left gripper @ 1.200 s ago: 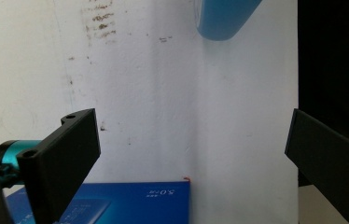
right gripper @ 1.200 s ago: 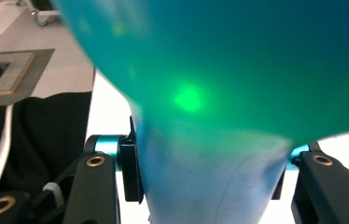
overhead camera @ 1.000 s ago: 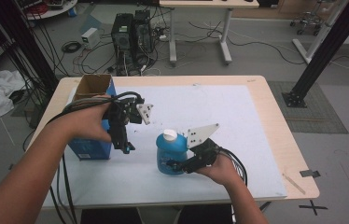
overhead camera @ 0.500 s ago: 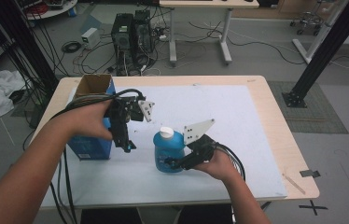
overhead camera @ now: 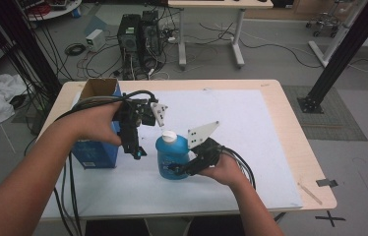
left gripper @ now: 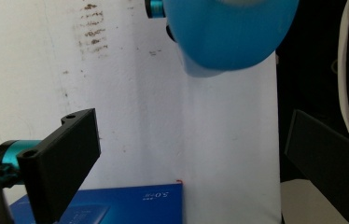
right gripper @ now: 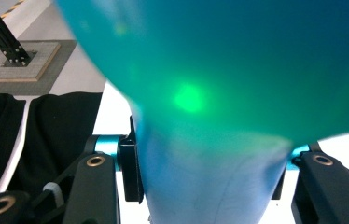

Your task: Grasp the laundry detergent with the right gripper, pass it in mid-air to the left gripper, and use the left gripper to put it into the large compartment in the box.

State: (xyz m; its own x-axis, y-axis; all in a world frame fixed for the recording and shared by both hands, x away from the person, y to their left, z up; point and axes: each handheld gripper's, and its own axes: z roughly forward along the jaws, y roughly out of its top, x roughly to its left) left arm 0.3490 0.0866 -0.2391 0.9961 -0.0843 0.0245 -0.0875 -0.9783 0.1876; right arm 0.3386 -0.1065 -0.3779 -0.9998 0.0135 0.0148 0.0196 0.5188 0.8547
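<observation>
Right hand-held gripper [overhead camera: 184, 167]: held at the bottle's 4 o'clock side in the high view; jaws pinched on the lower body of the blue bottle [overhead camera: 172, 158], one pad seen on each side of it in the right gripper view [right gripper: 205, 186].
Left hand-held gripper [overhead camera: 135, 150]: pointed down at the tabletop, at 9 o'clock from the bottle; jaws spread wide, nothing seen between them in the left gripper view [left gripper: 186, 154].
Blue bottle: stood upright on the white mat, near the middle of the tabletop; white cap [overhead camera: 169, 136] seen on top; seen at 12 o'clock in the left gripper view [left gripper: 231, 32].
Blue box [overhead camera: 93, 152]: placed at 9 o'clock from the bottle, just beside the left hand-held gripper; top flaps seen open.
White mat [overhead camera: 241, 128]: spread over most of the tabletop.
Tabletop [overhead camera: 295, 147]: pale wood, edge seen at 3 o'clock past the mat.
</observation>
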